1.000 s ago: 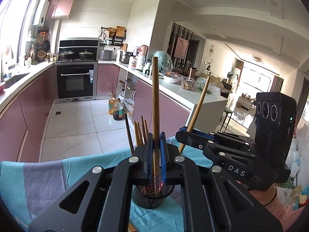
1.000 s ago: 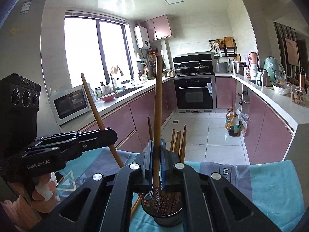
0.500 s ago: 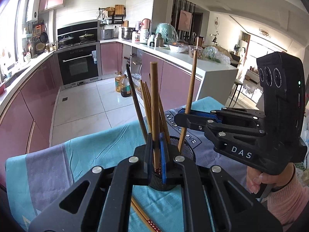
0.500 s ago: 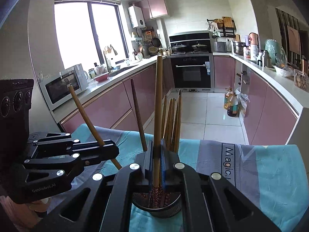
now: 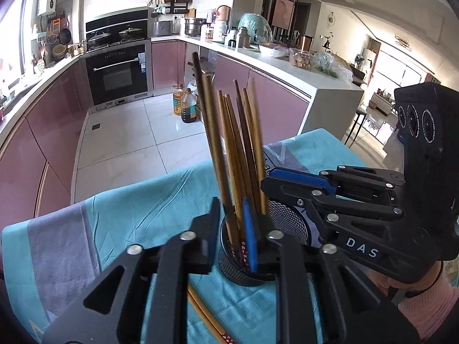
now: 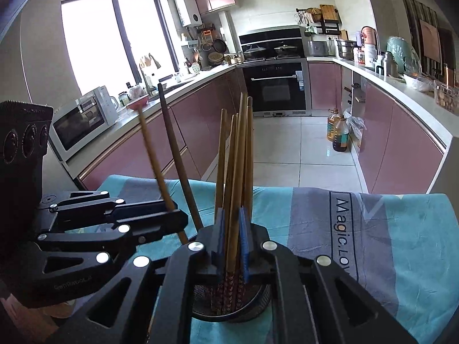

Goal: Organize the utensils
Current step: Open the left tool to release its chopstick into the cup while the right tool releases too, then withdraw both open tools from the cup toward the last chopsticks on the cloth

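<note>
A black mesh holder (image 5: 289, 223) (image 6: 258, 295) stands on the teal cloth and holds several wooden chopsticks (image 5: 229, 143) (image 6: 241, 154). My left gripper (image 5: 233, 218) is over the holder's rim with its jaws parted; a chopstick (image 5: 213, 143) stands loose in the gap, its tip down in the holder. My right gripper (image 6: 231, 235) is just above the holder with a small gap either side of a chopstick (image 6: 236, 200) that reaches down into it. The right gripper also shows at the right in the left wrist view (image 5: 330, 189), and the left gripper at the left in the right wrist view (image 6: 149, 223).
One loose chopstick (image 5: 206, 318) lies on the teal cloth (image 5: 143, 209) in front of the holder. Beyond the table edge are pink kitchen cabinets (image 6: 401, 143), an oven (image 6: 276, 86) and oil bottles (image 5: 186, 106) on the tiled floor.
Both grippers have come down to the holder and lowered their chopsticks into it. Both sets of jaws have opened from their tight hold on the chopsticks.
</note>
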